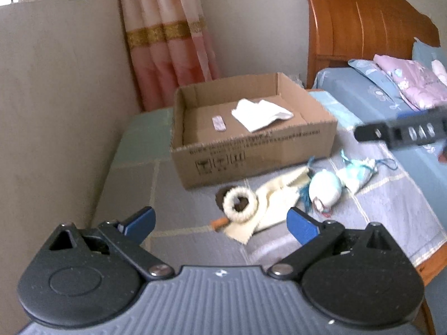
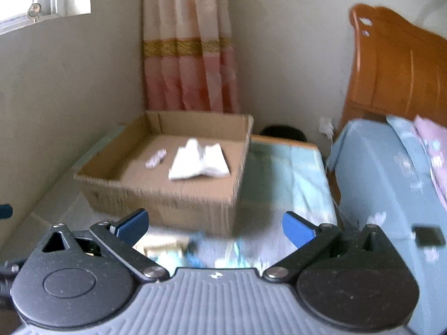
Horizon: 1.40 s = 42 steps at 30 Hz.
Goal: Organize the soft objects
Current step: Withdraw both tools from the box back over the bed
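An open cardboard box (image 1: 259,150) stands on the bed and holds a white cloth (image 1: 261,114) and a small packet (image 1: 218,123). In front of it lie a white fuzzy ring (image 1: 239,201), a cream cloth (image 1: 275,205), a pale egg-shaped plush (image 1: 325,189) and a light drawstring pouch (image 1: 357,171). My left gripper (image 1: 220,224) is open and empty, just short of the ring. My right gripper (image 2: 215,227) is open and empty, above the blurred soft things and before the box (image 2: 167,198); the white cloth (image 2: 198,163) shows inside. The right gripper also shows in the left wrist view (image 1: 402,131).
A wall runs along the left of the bed. A pink curtain (image 1: 167,42) hangs behind the box. A wooden headboard (image 1: 360,25) and pillows (image 1: 410,81) are at the right. The bed's wooden edge (image 1: 430,262) is at the lower right.
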{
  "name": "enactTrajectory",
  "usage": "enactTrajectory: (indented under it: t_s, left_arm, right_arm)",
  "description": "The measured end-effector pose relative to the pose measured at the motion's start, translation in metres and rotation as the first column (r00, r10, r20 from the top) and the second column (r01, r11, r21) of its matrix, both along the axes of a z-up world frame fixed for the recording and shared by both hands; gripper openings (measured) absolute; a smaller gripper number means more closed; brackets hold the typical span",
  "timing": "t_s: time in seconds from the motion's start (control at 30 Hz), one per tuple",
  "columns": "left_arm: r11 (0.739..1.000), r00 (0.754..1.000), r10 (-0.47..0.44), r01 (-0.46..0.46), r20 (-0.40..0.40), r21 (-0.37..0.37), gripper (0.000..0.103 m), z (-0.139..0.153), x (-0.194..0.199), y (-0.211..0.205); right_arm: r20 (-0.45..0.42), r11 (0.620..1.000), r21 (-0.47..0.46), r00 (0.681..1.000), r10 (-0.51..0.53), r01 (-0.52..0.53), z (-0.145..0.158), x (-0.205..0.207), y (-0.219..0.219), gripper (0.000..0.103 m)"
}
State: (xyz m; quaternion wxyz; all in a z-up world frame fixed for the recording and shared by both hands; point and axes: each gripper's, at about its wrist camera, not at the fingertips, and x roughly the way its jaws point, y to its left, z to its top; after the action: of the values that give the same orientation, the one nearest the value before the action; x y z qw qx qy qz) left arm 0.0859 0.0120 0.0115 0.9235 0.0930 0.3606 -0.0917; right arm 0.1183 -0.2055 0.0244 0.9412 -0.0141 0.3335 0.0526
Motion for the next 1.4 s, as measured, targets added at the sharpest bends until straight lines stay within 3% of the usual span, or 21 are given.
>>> enactTrajectory:
  t_s: [0.17, 0.47, 0.73, 1.17, 1.4]
  left_arm:
    - [1.000, 0.999, -0.024, 0.023, -0.047, -0.019, 0.100, -0.017, -0.002, -0.005]
    - [0.997, 0.990, -0.060, 0.055, -0.126, -0.048, 0.100, -0.049, 0.007, -0.014]
    - [0.999, 0.997, 0.007, -0.010, -0.081, -0.033, 0.100, -0.053, 0.032, -0.014]
    - [0.996, 0.983, 0.088, -0.093, -0.160, -0.020, 0.100, -0.078, 0.068, 0.002]
    - [0.997, 0.976, 0.054, -0.065, -0.211, -0.048, 0.100, -0.081, 0.063, 0.005]
  right_arm:
    - [-0.054, 0.996, 0.054, 0.996, -0.074, 0.077, -0.032, -0.030, -0.009, 0.103]
    - [-0.119, 0.995, -0.036, 0.988, -0.097, 0.093, -0.069, -0.058, -0.003, 0.103]
    - [-0.144, 0.992, -0.013, 0.982, -0.122, 0.122, -0.075, -0.059, -0.012, 0.103]
    - [-0.150, 0.993, 0.003, 0.982, -0.113, 0.114, -0.075, -0.057, -0.011, 0.103]
    - [-0.146, 0.994, 0.002, 0.983, -0.108, 0.110, -0.073, -0.057, -0.008, 0.103]
